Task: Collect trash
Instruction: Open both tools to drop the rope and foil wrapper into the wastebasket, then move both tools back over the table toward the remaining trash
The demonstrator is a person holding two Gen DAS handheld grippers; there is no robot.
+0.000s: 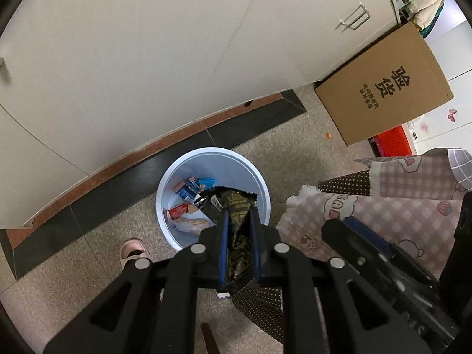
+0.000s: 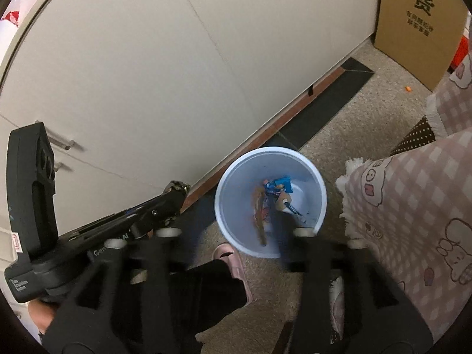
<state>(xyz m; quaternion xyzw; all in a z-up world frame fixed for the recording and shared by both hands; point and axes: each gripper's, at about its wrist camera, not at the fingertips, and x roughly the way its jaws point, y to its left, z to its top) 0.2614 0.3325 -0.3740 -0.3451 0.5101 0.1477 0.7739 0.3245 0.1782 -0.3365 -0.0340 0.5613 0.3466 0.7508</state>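
A light blue trash bin (image 1: 262,183) stands on the floor by the cabinet, with several snack wrappers (image 1: 188,206) inside. My left gripper (image 1: 239,221) is shut on a black and gold snack wrapper (image 1: 237,244) and holds it above the bin's near rim. In the right wrist view the bin (image 2: 230,206) is below, with a blue wrapper (image 2: 278,185) and an orange one (image 2: 259,215) blurred inside. My right gripper (image 2: 239,221) is open above the bin, its blurred fingers wide apart. The left gripper's body (image 2: 159,206) shows at the left.
White cabinet doors (image 1: 147,59) rise behind the bin. A cardboard box (image 1: 389,88) leans at the right. A pink checked cloth (image 1: 398,215) hangs at the right of the bin. A pink slipper (image 1: 132,250) is on the floor beside it.
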